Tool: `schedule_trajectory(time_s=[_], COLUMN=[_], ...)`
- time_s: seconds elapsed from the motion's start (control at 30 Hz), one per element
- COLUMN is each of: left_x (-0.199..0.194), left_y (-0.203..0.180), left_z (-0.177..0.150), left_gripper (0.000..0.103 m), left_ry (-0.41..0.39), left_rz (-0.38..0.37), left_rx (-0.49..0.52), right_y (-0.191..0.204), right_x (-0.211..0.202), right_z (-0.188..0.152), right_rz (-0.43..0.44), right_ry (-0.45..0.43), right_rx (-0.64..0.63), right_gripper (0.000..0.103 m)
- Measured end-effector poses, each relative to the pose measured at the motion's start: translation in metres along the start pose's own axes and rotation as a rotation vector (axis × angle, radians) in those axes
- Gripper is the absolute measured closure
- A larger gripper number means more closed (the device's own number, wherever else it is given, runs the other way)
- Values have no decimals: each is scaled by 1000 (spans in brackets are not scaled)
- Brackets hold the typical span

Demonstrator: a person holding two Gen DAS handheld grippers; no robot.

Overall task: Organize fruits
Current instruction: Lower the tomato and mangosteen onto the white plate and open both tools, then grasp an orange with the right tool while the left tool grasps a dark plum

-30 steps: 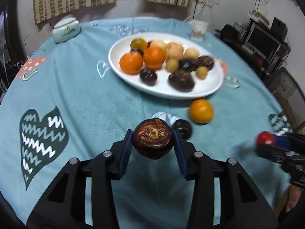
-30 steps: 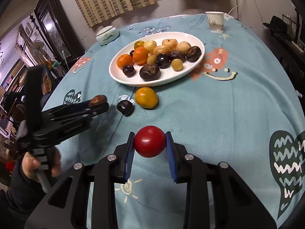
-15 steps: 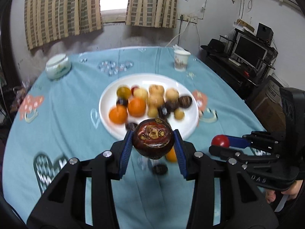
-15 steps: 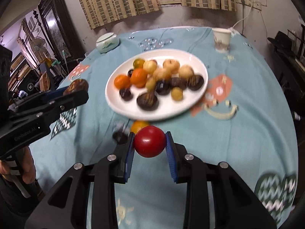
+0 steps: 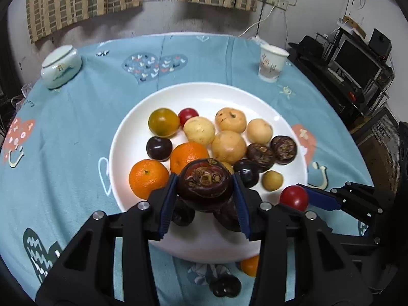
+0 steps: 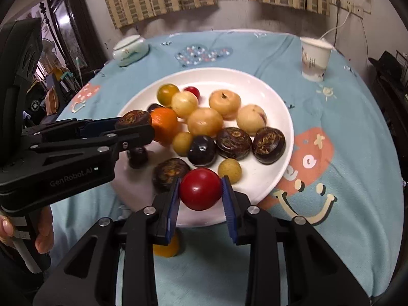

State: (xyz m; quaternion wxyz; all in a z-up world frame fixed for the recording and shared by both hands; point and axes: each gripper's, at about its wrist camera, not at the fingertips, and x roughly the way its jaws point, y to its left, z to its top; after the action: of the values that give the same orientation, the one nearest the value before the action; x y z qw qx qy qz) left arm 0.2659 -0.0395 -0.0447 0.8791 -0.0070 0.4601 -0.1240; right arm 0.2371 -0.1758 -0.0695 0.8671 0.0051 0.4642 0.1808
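Two blue-padded fingers of the left gripper (image 5: 206, 191) are clamping a dark brown fruit (image 5: 205, 185) at lower centre, over the white plate (image 5: 285, 125). Right wrist view: the right gripper (image 6: 200, 194) is squeezing a red fruit (image 6: 200, 188) at lower centre, above the plate's near rim.
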Motion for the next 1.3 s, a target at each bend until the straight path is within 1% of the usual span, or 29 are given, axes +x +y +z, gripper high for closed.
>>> schedule_trajectory(time_s=[0.2, 0.23, 0.27, 0.3, 0.33, 0.37, 0.4, 0.43, 0.47, 0.5, 0.6, 0.63, 0.7, 0.73, 0.77, 0.8, 0.83, 0.97, 1.07, 1.17, 1.3], left_x=[9, 8, 5, 0, -7, -12, -18, -23, -29, -37, -60, -69, -91, -98, -109, -116, -125, -139, -144, -152, -159], left_y=[2, 2, 1, 0, 0, -1, 0, 1, 2, 5, 12, 13, 13, 12, 11, 10, 9, 4, -4, -7, -6], left_z=[4, 4, 5, 5, 5, 5, 4, 4, 3, 1, -12, -19, -41, -50, -65, -76, -92, -130, -145, -152, -161], left_gripper=[58, 50, 38, 32, 25, 22, 22, 22, 22, 22, 22, 22, 20, 16, 13, 13, 13, 13, 13, 13, 13], left_ry=[12, 11, 3, -17, -40, -50, -60, -68, -75, -81, -97, -106, -133, -141, -155, -165, -174, -170, -158, -168, -188], left_rz=[-2, -2, -2, 7, 21, 22, 19, 18, 17, 9, -22, -26, -17, -18, -14, -10, -8, 11, 7, 6, 58], left_rx=[-5, -4, -1, 4, 12, 17, 21, 20, 15, 1, -35, -41, -44, -41, -41, -42, -41, -27, -1, 1, 2], right_y=[1, 3, 4, 5, 5, 4, 4, 4, 3, 4, 6, 9, 15, 19, 22, 25, 28, 37, 48, 59, 59], right_x=[7, 8, 9, 12, 13, 12, 9, 4, 1, -4, -22, -32, -49, -60, -70, -77, -88, -113, -119, -119, -108], right_z=[4, 5, 6, 7, 7, 7, 6, 5, 5, 6, 3, -2, -14, -24, -36, -44, -57, -97, -109, -115, -116], right_rz=[9, 13, 14, 13, 9, -15, -30, -41, -49, -67, -63, -75, -103, -113, -119, -121, -118, -76, -58, -73, -88], right_ry=[-8, -12, -11, -14, -23, -38, -62, -96, -109, -114, -125, -127, -125, -123, -124, -126, -134, -133, -114, -109, -118], right_rx=[-22, -34, -42, -54, -60, -59, -56, -59, -64, -65, -53, -53, -63, -66, -64, -57, -42, 20, 29, 2, -8], right_gripper=[70, 70, 69, 68, 63, 35, 25, 25, 25, 24, 24, 24, 22, 20, 15, 10, 10, 10, 10, 10, 10])
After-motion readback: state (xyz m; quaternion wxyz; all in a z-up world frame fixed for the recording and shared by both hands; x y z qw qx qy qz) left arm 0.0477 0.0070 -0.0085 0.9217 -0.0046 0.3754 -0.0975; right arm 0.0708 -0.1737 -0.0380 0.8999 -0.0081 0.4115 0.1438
